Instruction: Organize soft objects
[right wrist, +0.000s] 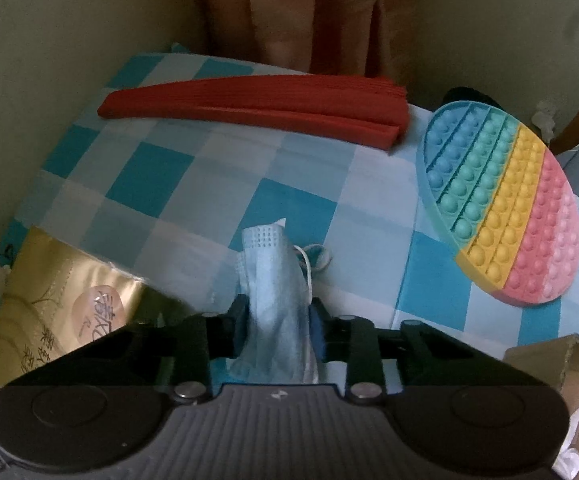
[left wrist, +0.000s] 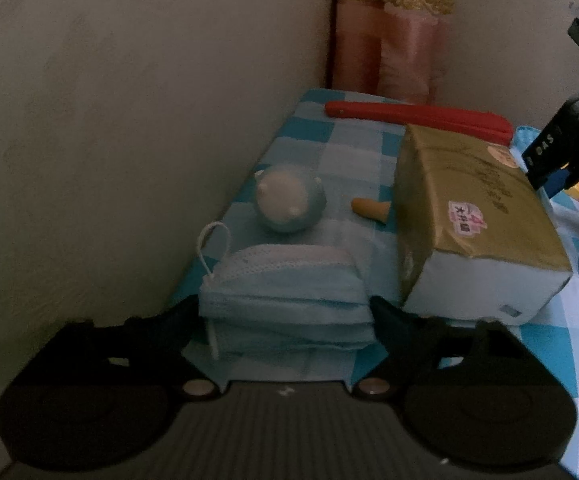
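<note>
A stack of light-blue face masks lies on the blue-checked cloth near the wall. My left gripper has a black finger against each side of the stack and is shut on it. In the right wrist view, my right gripper is shut on one bunched light-blue face mask. Its blue pads pinch the mask, and the white ear loop hangs to the right. The right gripper also shows at the right edge of the left wrist view, above the gold tissue pack.
A round pale-blue plush toy and a small orange piece lie beyond the stack. A red folded fan lies at the far edge. A rainbow pop-bubble mat is on the right, a cardboard box near right, and a wall on the left.
</note>
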A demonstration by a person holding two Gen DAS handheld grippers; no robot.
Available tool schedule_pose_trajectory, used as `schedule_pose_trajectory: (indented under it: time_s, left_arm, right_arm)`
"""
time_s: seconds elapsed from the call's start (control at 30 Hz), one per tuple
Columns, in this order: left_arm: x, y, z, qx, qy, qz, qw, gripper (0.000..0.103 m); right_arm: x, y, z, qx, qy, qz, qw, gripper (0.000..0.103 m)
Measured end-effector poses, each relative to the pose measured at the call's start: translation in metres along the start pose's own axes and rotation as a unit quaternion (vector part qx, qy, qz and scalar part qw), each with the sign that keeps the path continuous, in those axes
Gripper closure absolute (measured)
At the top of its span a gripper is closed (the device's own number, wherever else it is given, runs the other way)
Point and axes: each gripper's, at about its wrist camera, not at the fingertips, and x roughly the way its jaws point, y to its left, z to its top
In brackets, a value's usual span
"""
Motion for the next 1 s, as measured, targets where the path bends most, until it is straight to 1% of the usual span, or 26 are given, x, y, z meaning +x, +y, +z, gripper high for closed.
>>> schedule_pose_trajectory:
  time_s: [0.13, 0.23, 0.33, 0.4, 0.47, 0.63, 0.73, 1.0]
  left_arm:
    - [0.000, 0.003, 0.000, -0.007, 0.003, -0.004, 1.0000, 0.022]
    - [-0.001, 0.004, 0.000, -0.012, 0.003, -0.006, 0.9999, 0.028]
    - [-0.003, 0.005, 0.000, -0.016, 0.003, -0.010, 0.9998, 0.031]
    - [-0.006, 0.005, 0.000, -0.014, 0.002, -0.010, 0.9998, 0.037]
    - [-0.007, 0.005, 0.002, -0.011, 0.000, -0.008, 0.9999, 0.039]
    - [-0.018, 0.005, 0.002, -0.009, 0.006, -0.017, 0.9998, 0.041]
    - [-0.026, 0.003, 0.000, 0.001, 0.008, -0.020, 0.9998, 0.044]
    - [-0.052, 0.000, -0.005, 0.013, 0.004, -0.032, 0.9994, 0.045]
  right_arm:
    - [-0.006, 0.001, -0.003, -0.004, -0.004, 0.001, 1.000, 0.071]
    - [-0.012, 0.001, -0.007, -0.005, -0.006, 0.003, 1.000, 0.072]
    - [-0.019, 0.001, -0.011, -0.005, -0.010, 0.008, 1.000, 0.072]
    - [-0.025, 0.001, -0.013, -0.005, -0.013, 0.011, 1.000, 0.072]
    - [-0.031, 0.002, -0.016, -0.005, -0.017, 0.014, 1.000, 0.072]
    - [-0.052, 0.003, -0.026, 0.000, -0.024, 0.030, 0.999, 0.072]
    - [-0.063, 0.006, -0.037, -0.002, -0.023, 0.043, 0.999, 0.072]
    - [-0.093, 0.020, -0.081, -0.020, -0.020, 0.078, 0.997, 0.072]
